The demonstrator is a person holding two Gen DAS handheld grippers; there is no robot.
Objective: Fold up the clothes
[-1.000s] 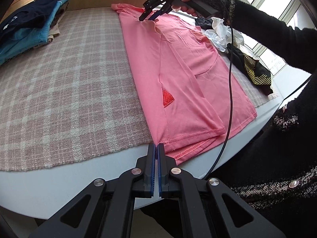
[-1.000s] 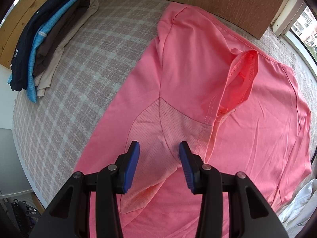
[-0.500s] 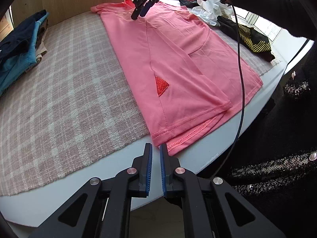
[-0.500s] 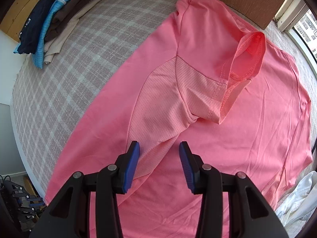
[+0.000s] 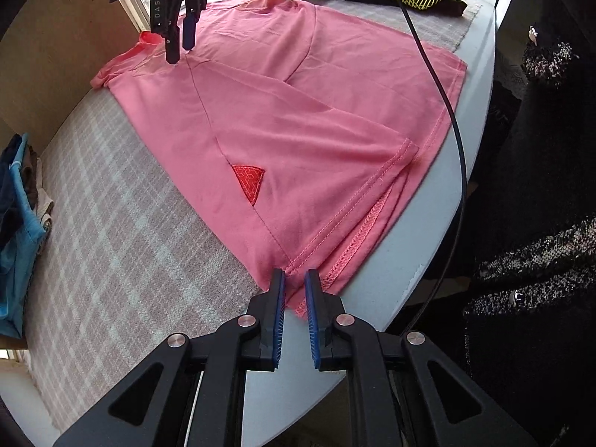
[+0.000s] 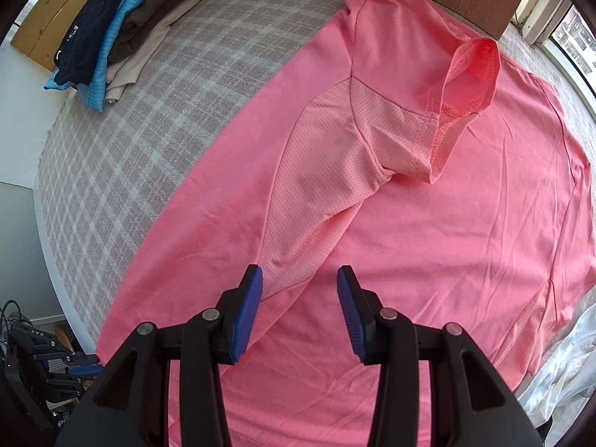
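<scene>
Grippers first: my left gripper (image 5: 295,287) sits a little open at the shirt (image 5: 298,111) hem at 6 o'clock. My right gripper (image 6: 300,290), wide open, hangs over the sleeve (image 6: 439,119) at 12. I should pinch both layers evenly.

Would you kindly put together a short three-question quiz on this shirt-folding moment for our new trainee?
1. True or false: the right gripper is clamped on the pink shirt.
2. Multiple choice: where does the red triangular patch sit? A) on the shirt beside a seam, B) on the checked cloth, C) on the folded pile.
3. Fill in: the left gripper hovers at the shirt's ____, near the table edge.

Key: 1 false, its jaws are open above the shirt. 2 A. 3 hem.
</scene>
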